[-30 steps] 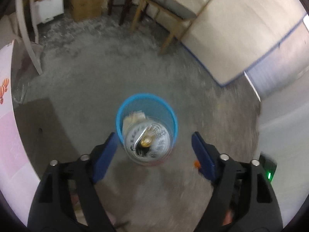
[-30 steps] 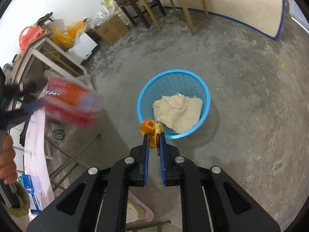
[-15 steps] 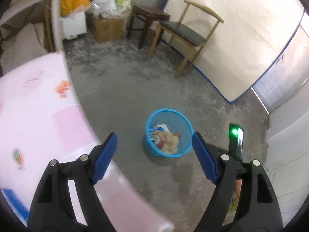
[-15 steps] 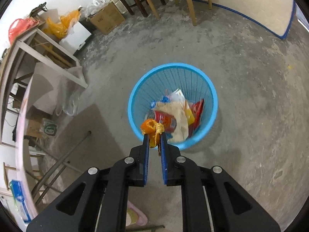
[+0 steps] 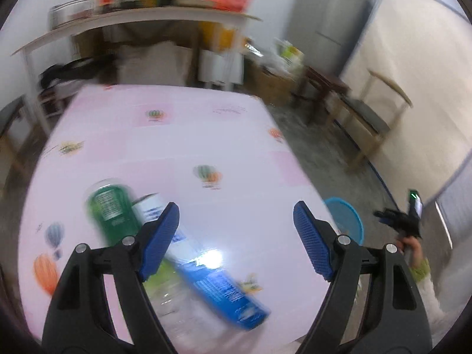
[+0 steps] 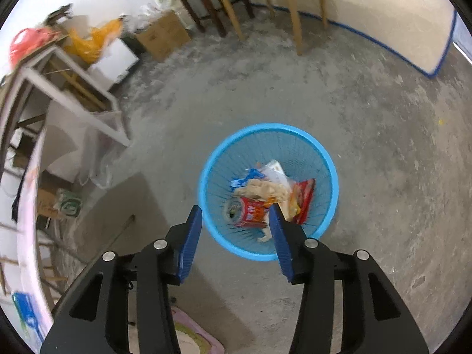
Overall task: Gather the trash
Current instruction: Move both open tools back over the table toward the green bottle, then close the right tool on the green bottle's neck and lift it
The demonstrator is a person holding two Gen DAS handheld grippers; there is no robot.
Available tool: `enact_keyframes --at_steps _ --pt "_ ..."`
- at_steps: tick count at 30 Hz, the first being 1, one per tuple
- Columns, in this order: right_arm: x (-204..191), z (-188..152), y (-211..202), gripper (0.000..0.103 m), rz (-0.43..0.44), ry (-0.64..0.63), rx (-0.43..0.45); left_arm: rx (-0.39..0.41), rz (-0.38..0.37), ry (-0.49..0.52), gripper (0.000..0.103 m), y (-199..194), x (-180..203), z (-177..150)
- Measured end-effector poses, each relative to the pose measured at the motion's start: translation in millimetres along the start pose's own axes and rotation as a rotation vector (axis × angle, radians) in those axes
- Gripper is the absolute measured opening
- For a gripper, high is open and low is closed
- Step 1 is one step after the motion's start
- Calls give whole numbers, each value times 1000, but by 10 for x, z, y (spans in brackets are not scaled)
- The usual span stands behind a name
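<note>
My left gripper (image 5: 236,221) is open and empty above the pink table (image 5: 165,135). Under it lie a green bottle (image 5: 113,212), a blue and white tube (image 5: 212,280) and a clear bottle (image 5: 174,303). My right gripper (image 6: 236,221) is open and empty just above the near rim of the blue trash basket (image 6: 324,159) on the floor. The basket holds a red can (image 6: 247,212), crumpled paper (image 6: 262,188) and wrappers (image 6: 303,194). The basket also shows in the left wrist view (image 5: 346,218), past the table's right edge.
A wooden chair (image 5: 371,118) and a cardboard box (image 6: 162,35) stand by the far wall. A cluttered shelf (image 5: 141,20) runs behind the table. A white frame (image 6: 73,94) stands left of the basket. The other hand (image 5: 410,233) shows at the right.
My right gripper has opened and the orange peel has left it. My left gripper has swung from over the basket to over the table, still open.
</note>
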State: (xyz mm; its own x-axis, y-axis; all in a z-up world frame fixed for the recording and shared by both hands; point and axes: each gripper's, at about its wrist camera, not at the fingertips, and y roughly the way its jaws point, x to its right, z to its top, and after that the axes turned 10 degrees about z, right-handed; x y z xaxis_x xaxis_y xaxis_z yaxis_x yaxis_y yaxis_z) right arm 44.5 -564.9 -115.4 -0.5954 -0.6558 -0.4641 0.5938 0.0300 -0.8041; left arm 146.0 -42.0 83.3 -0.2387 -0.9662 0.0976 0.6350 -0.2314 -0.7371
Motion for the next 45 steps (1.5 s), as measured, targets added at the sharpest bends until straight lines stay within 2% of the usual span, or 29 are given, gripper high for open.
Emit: enact_keyframes --at_steps 3,7,11,16,22,24,26,31,38,45 --pt "-337 -92 -273 52 61 -69 14 28 49 -77 76 -163 -366 -130" --pt "-983 -273 -563 58 183 -189 -6 2 65 -145 76 -185 -708 -311" --pt "-1675 -536 -608 67 310 -316 -89 -31 93 -191 76 -103 -894 -537" --pt "-2577 -1091 -517 68 437 -491 -233 -54 148 -205 76 -33 -976 -829" --pt "-3625 -1857 -665 68 613 -749 -355 -32 295 -157 76 -38 -1139 -1027" --pt "-3927 -2097 -689 68 647 -828 -388 -39 300 -179 76 -33 -1240 -1081" --pt "-4220 -2354 -659 68 632 -903 -403 -53 271 -231 76 -23 -1369 -1143" --pt "-4609 -2734 -461 66 574 -1011 -425 -67 244 -287 76 -46 -1553 -1289" --pt "-4877 -3016 -141 62 399 -1118 -436 -68 219 -327 76 -37 -1752 -1392" --pt "-5100 -3103 -52 62 346 -1167 -453 -73 198 -339 76 12 -1828 -1414"
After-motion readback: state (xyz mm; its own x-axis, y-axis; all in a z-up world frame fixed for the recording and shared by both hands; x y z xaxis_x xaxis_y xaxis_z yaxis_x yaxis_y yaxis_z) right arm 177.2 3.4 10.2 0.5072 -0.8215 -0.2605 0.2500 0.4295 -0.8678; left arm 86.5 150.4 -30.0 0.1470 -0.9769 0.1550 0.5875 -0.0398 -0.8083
